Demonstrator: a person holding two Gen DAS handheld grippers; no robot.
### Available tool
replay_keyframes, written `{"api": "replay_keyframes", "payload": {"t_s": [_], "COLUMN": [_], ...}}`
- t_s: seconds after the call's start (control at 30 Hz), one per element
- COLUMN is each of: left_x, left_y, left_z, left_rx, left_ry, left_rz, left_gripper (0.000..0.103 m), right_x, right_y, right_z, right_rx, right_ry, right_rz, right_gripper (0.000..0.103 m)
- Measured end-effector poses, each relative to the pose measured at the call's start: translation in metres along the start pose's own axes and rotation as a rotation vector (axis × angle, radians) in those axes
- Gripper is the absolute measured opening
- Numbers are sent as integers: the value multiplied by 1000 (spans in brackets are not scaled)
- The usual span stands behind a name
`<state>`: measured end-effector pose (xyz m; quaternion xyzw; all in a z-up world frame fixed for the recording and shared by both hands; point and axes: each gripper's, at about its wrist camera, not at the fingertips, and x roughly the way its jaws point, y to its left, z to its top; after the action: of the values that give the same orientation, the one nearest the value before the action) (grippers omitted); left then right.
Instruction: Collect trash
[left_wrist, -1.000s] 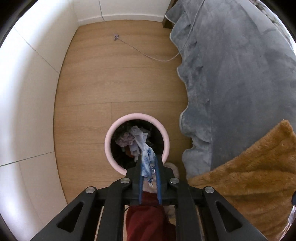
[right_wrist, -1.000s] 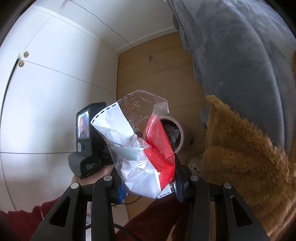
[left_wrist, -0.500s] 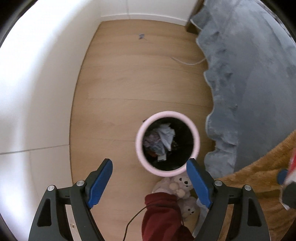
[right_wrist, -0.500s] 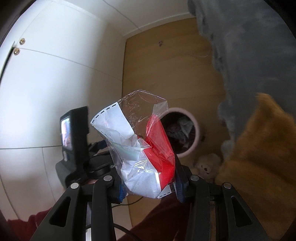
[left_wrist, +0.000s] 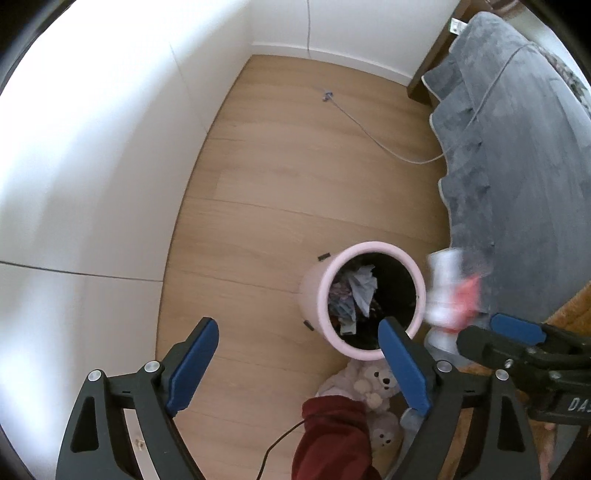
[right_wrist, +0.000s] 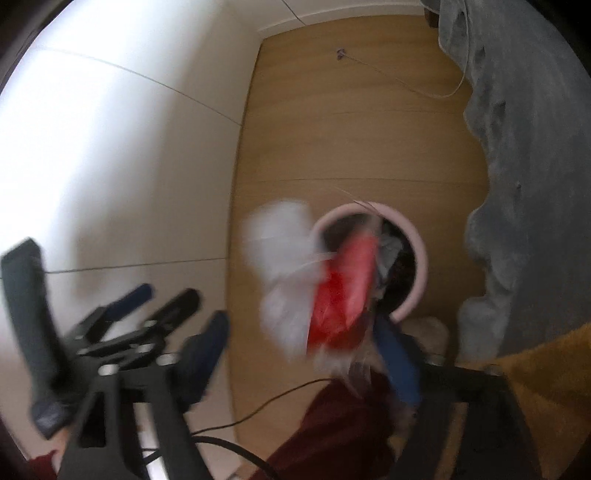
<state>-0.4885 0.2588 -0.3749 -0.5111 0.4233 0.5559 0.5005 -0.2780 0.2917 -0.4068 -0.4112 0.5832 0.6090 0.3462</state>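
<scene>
Left tool: your left tool hangs over the floor with its jaws spread wide and nothing between them; they have just been opening.
Right tool: your right tool has also just been opening its jaws; the red-and-white wrapper sits ahead of them, blurred, and looks loose rather than pinched.
Wrapper's place: just ahead of the right tool, over the near rim of the pink bin, which stands just ahead of the left tool's right pad.
Risk of a miss: the wrapper is light and broad, so it may catch the rim and slide to the floor by the plush toys.
Risk of a knock: your two tools are close; a swing could tip the bin.
Left view only: the bin's contents and the wrapper beside its far rim.
Right view only: the left tool off to the side.
</scene>
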Motion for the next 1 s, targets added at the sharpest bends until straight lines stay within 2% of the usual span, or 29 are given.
{"api": "replay_keyframes", "payload": {"t_s": [0.23,0.53,0.7,0.8,1.0], "left_x": [-3,-15,-28,-40,-72], "left_y": [-5,-24,-32,-39,-46], "left_z": [-2,-4,-11,-13,-21], "left_rx": [22,86,113,145,188], "left_ry": [-18,-92,-165,-222,-387], "left_rz": [5,-31,-99,-121,-86], "left_gripper": [89,89,89,89,89], "right_x": [5,-21,-48,-70,-111], "right_y": [-5,-11,-3,3,9], "right_z": [-8,-26,-42,-57,-93], "right_rx": [-22,-38,-95,-167,-298], "right_ry": [14,-70,-188,-286,-433], "right_rz": [-2,2,4,-37,-93], "right_gripper": [82,82,82,82,82]}}
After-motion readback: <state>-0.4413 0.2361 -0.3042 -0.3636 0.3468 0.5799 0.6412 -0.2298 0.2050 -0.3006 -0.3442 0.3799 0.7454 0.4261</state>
